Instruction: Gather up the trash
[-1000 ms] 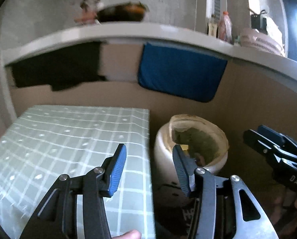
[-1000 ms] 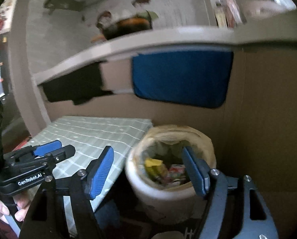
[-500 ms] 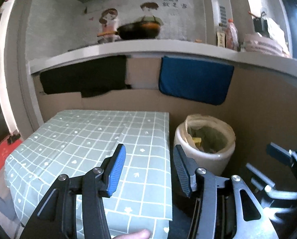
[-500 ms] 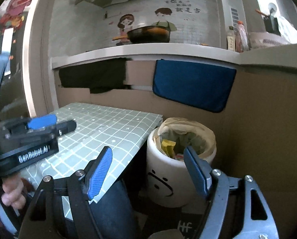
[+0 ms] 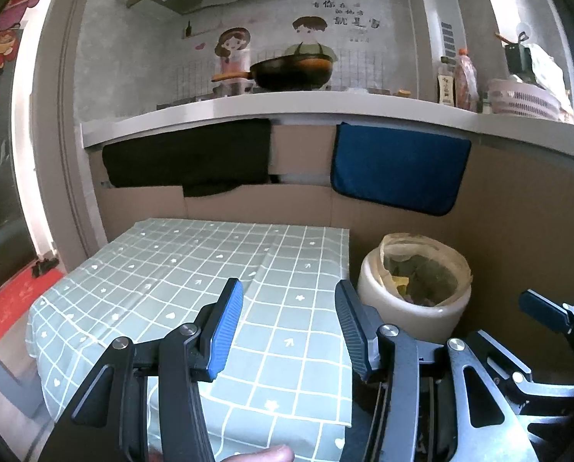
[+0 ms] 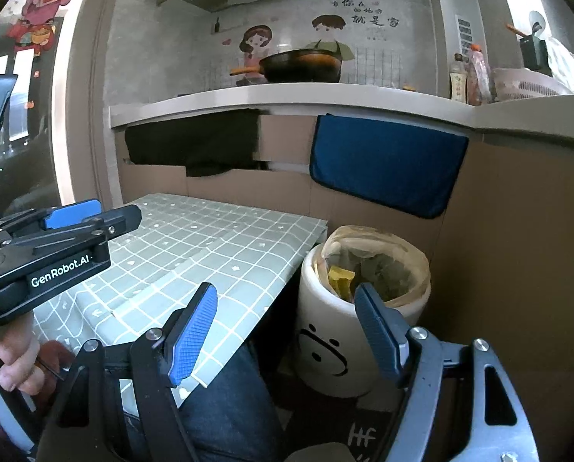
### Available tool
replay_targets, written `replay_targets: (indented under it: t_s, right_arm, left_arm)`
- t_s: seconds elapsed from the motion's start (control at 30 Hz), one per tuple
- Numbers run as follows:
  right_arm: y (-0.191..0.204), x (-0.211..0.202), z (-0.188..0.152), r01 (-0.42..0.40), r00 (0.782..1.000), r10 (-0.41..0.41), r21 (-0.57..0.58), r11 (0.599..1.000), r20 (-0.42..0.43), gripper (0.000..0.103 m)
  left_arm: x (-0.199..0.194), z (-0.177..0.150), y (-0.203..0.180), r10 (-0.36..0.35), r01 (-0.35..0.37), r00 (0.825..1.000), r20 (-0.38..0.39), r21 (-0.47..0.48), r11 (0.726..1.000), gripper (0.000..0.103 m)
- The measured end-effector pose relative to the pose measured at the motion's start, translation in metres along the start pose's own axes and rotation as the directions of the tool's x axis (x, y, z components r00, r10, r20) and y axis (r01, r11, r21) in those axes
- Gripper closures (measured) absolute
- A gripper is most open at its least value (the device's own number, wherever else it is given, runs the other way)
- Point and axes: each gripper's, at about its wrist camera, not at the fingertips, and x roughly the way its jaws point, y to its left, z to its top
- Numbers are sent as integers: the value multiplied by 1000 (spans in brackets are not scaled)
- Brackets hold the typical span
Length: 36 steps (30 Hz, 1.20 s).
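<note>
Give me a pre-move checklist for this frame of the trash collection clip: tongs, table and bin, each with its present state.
1. Left tongs empty and open: ok, nothing between the blue pads.
2. Right tongs empty and open: ok.
3. Trash left on the checked tablecloth: none visible on the part in view; the near edge is hidden behind the tongs, so cannot tell.
4. White bin upright beside the table: ok.
5. Bin liner open, trash visible inside: ok.
6. Room left in the bin: cannot tell, the depth is not visible.
</note>
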Motion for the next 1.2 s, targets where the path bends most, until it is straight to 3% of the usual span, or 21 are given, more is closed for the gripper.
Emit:
replay_targets:
  t_s: [1.2]
  right_arm:
    - [-7,-2,-2,-1,1000,1,28,1000,3,31]
  left_arm:
    - [-1,-2,-5,-9,9,1000,-5,10,1000,52]
